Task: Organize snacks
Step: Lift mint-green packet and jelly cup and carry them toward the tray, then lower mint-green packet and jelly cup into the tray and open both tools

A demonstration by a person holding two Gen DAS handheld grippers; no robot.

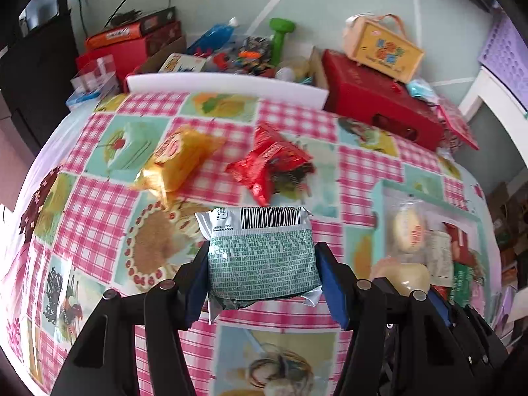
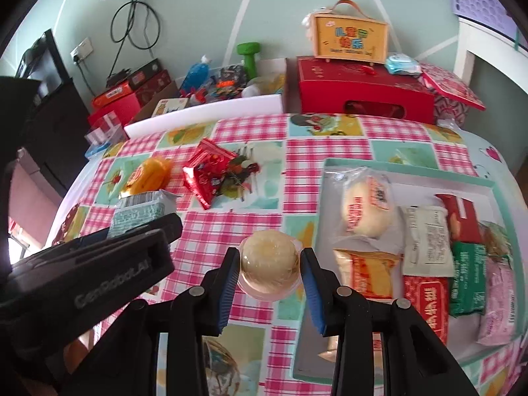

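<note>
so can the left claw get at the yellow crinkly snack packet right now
Probably not yet: the left claw is already shut on a green-and-white foil packet. The yellow crinkly snack packet lies uncovered on the checked tablecloth just ahead.

Tablecloth (image 2: 257, 171) pink-checked with teal picture squares; on it yellow packet (image 1: 180, 161), red packet (image 1: 267, 161); tray (image 2: 409, 165) teal-rimmed.

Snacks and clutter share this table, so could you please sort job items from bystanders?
Job: green-white packet in left gripper; round pastry in right gripper; yellow packet; red packet; tray.

Bystanders: red box; green dumbbell; orange case.
</note>
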